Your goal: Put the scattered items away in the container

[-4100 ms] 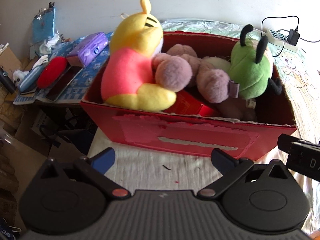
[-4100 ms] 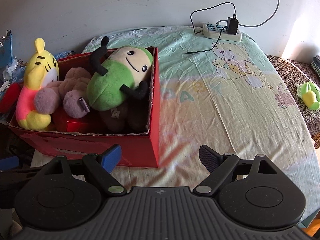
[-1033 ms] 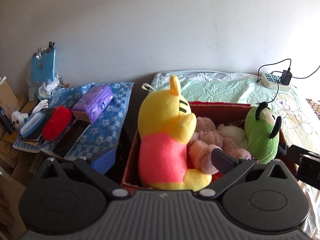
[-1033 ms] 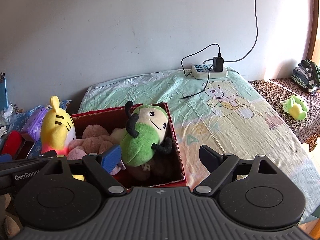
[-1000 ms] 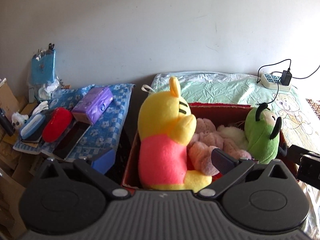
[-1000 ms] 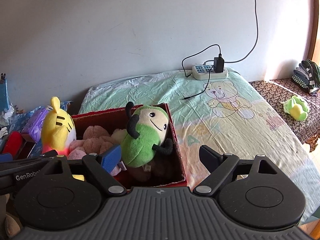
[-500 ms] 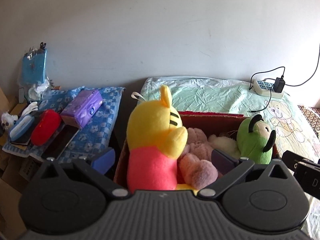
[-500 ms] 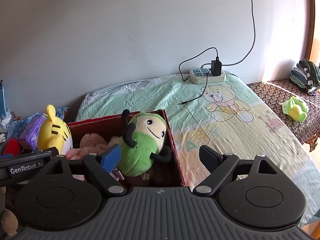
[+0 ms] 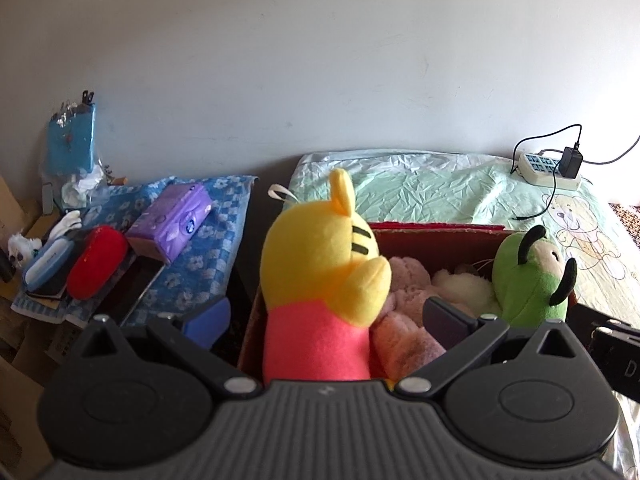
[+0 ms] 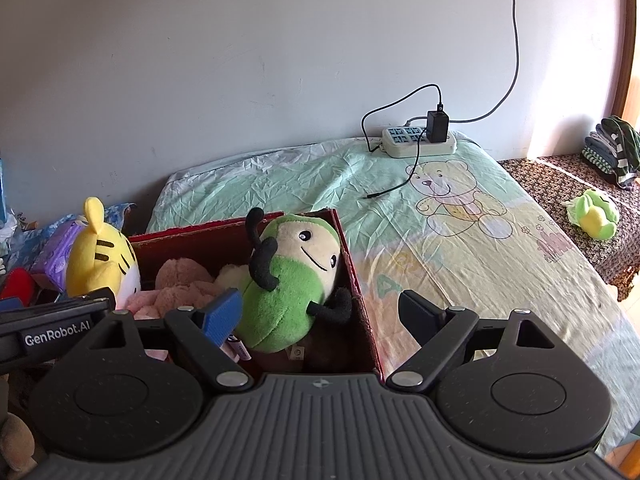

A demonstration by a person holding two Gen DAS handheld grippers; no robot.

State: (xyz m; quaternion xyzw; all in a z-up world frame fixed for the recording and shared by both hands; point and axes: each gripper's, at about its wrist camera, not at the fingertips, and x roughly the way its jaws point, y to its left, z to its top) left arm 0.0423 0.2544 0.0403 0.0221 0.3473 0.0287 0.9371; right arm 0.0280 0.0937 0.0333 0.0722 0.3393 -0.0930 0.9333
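Left wrist view: left gripper (image 9: 325, 317) jaws apart, empty, held above the near edge of the red box (image 9: 440, 227)
Box, left end: yellow tiger plush (image 9: 320, 276) upright inside
Box, middle: pink plush (image 9: 404, 280) and a cream one lying low inside
Box, right end: green bug plush (image 10: 292, 280) leaning on the right wall
Right gripper (image 10: 320, 312): jaws apart, empty, over the box
Bed sheet (image 10: 460, 240): no toys seen on it
Far right: small green plush (image 10: 594, 216) on the brown cover, well apart from the box
Progress: judged nearly done; that one may remain
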